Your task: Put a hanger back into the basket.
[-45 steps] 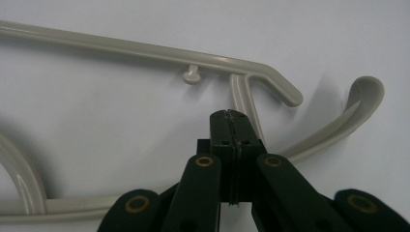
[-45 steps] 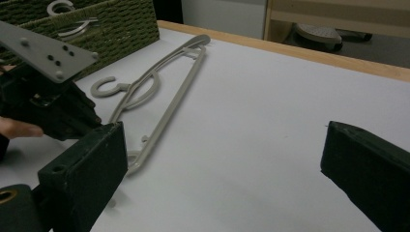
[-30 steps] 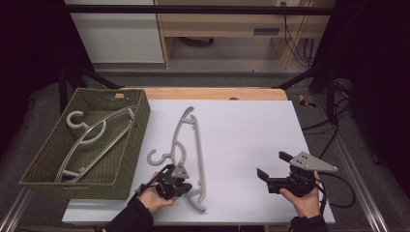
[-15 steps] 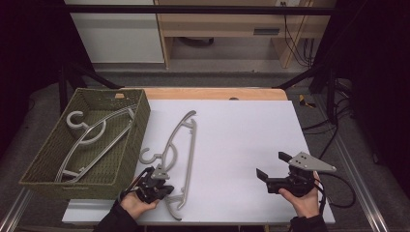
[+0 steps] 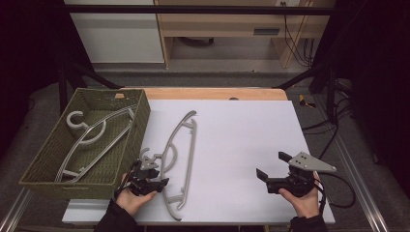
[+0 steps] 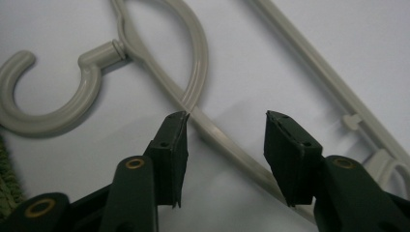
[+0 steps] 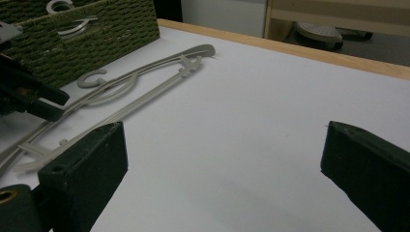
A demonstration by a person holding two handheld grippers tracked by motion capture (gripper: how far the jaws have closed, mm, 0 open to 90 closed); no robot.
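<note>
A grey plastic hanger [image 5: 190, 150] lies flat on the white table top [image 5: 241, 135], its hook [image 5: 145, 154] close to the basket. My left gripper [image 5: 157, 174] sits low over the hanger's near end. In the left gripper view the jaws of my left gripper [image 6: 226, 118] are open and straddle the hanger's curved arm [image 6: 227, 142] without clamping it. My right gripper [image 5: 271, 164] is held at the front right, open and with nothing in it. Seen from my right gripper [image 7: 225, 130], the hanger [image 7: 145, 72] lies far off to the left.
A green woven basket [image 5: 140, 121] stands at the table's left edge with a second grey hanger [image 5: 92, 135] inside. A wooden strip [image 5: 217, 93] borders the far side. Dark frame posts stand around the table.
The left gripper has moved left toward the basket, and the hanger has slid and turned with it, its hook now near the basket wall. The right gripper has stayed still.
</note>
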